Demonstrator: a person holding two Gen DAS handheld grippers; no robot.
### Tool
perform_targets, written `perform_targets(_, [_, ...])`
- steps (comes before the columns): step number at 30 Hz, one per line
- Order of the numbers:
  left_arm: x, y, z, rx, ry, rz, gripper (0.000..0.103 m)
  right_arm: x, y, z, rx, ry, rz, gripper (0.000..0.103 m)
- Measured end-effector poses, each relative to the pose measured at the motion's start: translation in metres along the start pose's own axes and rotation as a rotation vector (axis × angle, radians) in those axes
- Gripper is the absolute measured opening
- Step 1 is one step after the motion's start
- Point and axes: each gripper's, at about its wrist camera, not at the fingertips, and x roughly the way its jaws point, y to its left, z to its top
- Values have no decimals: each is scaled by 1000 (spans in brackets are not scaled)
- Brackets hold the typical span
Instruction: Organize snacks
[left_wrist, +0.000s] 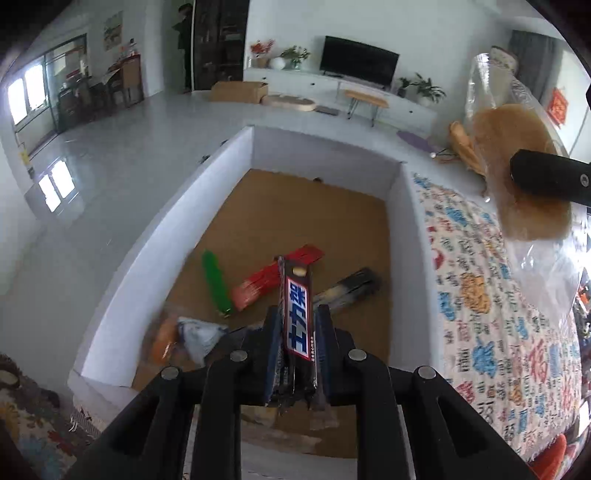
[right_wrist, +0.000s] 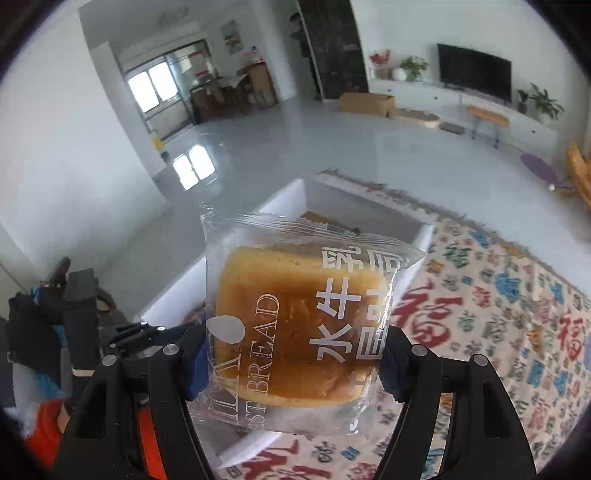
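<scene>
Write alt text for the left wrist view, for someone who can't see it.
The left claw is shut on a dark brown chocolate bar with a blue-and-white label, held above an open white cardboard box. Inside the box lie a green wrapped stick, a red packet and other blurred snacks. At right, a clear-wrapped bread slice hangs over a patterned cloth.

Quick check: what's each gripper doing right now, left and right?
Left gripper: shut on a dark brown chocolate bar in a wrapper with a blue label.
Right gripper: shut on a clear plastic packet of golden-brown bread.
</scene>
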Motion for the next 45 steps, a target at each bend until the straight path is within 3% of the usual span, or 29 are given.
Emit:
perform_targets(1, [6,8,-8,-10,13,9,36,22,10,-1,6,55,33,81])
perform_targets(2, [12,17,-13,-30,22,18,56,41,19,-4,8,113,52,85])
perform_targets(4, [16,26,-21,-61,0,33,77,71,32,-17,-11,206,35,86])
perform_targets(6, [18,28,-27,-78,-32,51,82,83,38,-29,-42,239,-9,86])
perform_targets(12, [14,23,-29,-70,-106,93,85,62,22,-40,-75,206,-91,86])
perform_targets(15, [2,17,-32,-76,-190,116,103,51,17,-38,-92,187,-121,86])
perform_targets(19, [-4,15,-28,-94,-188,133,103,47,18,-46,-94,179,-142,86])
perform_targets(28, [-12,-2,-33,-1,-190,379,103,40,27,-65,-98,139,-136,86])
perform_targets(32, [-11,3,-36,-30,-153,316,103,43,30,-68,-106,131,-142,86])
perform_targets(38, [-14,3,-40,-12,-145,353,103,47,36,-69,-121,133,-152,86])
perform_targets(45, [-16,8,-41,-31,-103,285,103,51,40,-71,-120,139,-156,86])
